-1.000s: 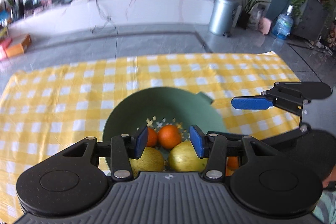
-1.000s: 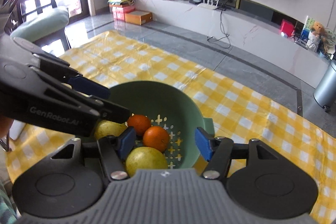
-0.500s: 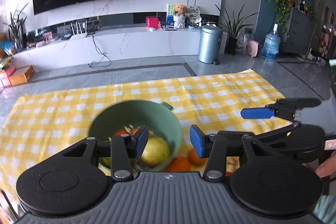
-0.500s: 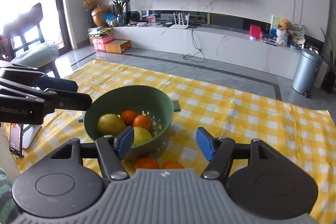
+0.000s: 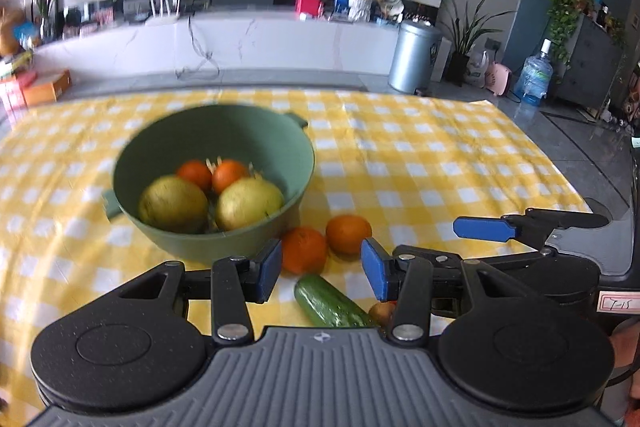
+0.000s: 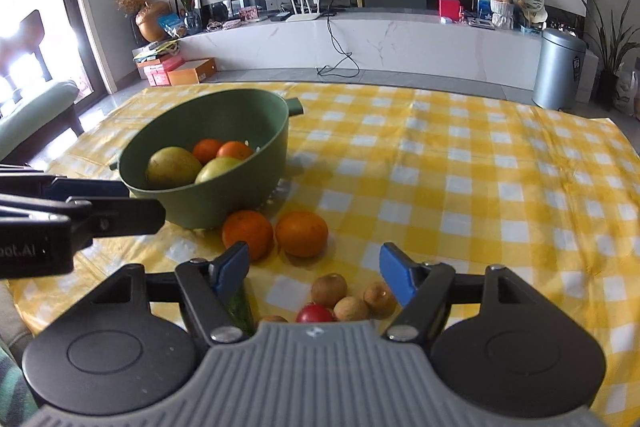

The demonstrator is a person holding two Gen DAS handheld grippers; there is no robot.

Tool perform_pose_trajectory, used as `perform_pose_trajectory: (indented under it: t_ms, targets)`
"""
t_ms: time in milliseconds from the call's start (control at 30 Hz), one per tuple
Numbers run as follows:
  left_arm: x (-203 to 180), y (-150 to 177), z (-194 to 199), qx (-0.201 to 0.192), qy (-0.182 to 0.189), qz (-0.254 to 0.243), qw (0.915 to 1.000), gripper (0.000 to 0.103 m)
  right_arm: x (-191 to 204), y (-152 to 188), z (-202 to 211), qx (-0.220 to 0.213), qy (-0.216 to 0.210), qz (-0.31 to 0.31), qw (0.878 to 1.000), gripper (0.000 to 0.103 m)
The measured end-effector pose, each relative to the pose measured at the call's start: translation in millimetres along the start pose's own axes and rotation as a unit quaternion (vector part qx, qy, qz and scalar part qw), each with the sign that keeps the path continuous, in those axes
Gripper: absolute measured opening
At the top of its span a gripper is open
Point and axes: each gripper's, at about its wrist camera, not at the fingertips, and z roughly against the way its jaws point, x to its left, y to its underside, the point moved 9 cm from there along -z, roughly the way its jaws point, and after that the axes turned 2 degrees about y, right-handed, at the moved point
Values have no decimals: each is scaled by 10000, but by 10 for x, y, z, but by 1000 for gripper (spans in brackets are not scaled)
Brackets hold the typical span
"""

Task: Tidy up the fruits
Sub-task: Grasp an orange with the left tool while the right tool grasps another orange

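A green colander bowl [image 5: 200, 243] [image 6: 224, 199] stands on the yellow checked cloth and holds two yellow pears [image 5: 172, 203] and two oranges [image 5: 228, 175]. In front of it two loose oranges [image 6: 248, 233] [image 5: 348, 233] lie side by side. Closer to me are a cucumber [image 5: 328, 303], several small brown fruits [image 6: 329, 289] and a small red fruit [image 6: 314, 314]. My left gripper [image 5: 322, 267] hovers open over the nearer loose orange and the cucumber, holding nothing. My right gripper [image 6: 313, 273] hangs open above the small fruits, with nothing between its pads.
The checked cloth [image 6: 480, 187] stretches far to the right of the bowl. The two grippers sit close side by side; the right one [image 5: 480, 239] shows at the left view's right edge. Beyond the table are a floor, a TV bench and a metal bin [image 6: 560, 67].
Both grippers have drawn back from over the bowl and sunk lower, so the loose oranges, cucumber and small fruits came into view. The right jaws stand wider than a second ago.
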Motion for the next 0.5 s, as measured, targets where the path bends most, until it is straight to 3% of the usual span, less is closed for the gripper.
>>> perform_pose_trajectory:
  t_ms: [233, 333, 500]
  targets:
    - [145, 106, -251, 101, 224, 752, 9969, 54, -64, -8, -253, 96, 35, 38, 9999, 67]
    - [209, 132, -322, 66, 208, 935, 9954, 54, -24, -16, -378, 166, -87, 175, 9997, 59]
    - [303, 174, -380, 18, 162, 1105, 9937, 54, 44, -48, -534, 202, -310, 243, 9990, 54]
